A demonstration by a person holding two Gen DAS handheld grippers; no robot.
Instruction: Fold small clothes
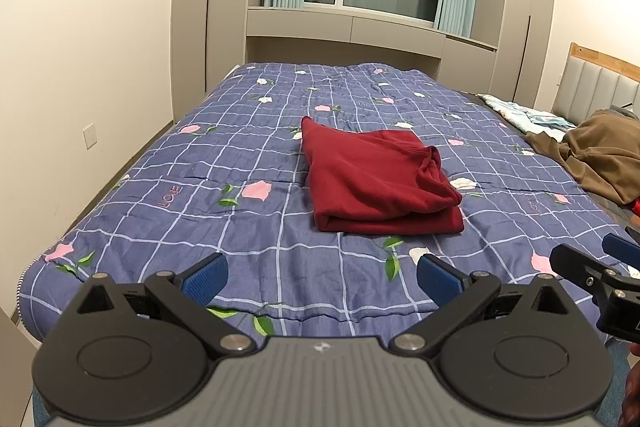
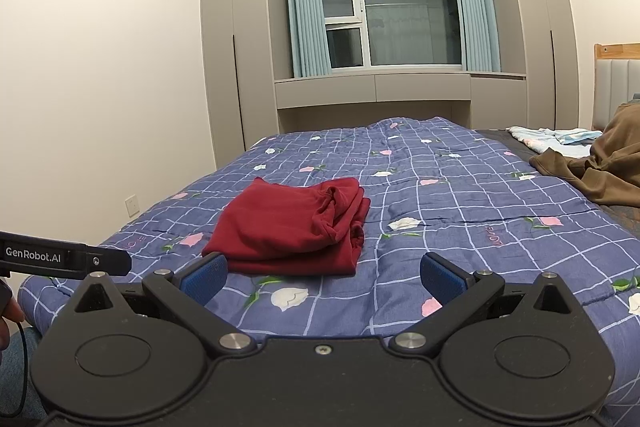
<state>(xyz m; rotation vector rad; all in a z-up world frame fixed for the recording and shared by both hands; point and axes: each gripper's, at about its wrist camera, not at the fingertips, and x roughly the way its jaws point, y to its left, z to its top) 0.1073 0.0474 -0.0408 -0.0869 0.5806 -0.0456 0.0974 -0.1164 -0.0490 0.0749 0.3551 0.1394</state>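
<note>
A bed [image 2: 460,195] under a blue checked floral quilt fills the room, its padded headboard [image 2: 616,87] at the right edge. Beyond its far edge stand grey wardrobes [image 2: 236,47] around a dark window [image 2: 400,11] — pale blue curtains [image 2: 308,7] drawn aside, two ceiling lights reflected in the glass. Cream walls [image 2: 100,67] — a socket [image 2: 132,205] low on the left.

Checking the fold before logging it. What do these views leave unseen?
- Red garment: underside and inner layers hidden by its own folds, both views.
- Brown garment: cut off by right edge, both views.
- Pale cloth: too small to identify.
</note>
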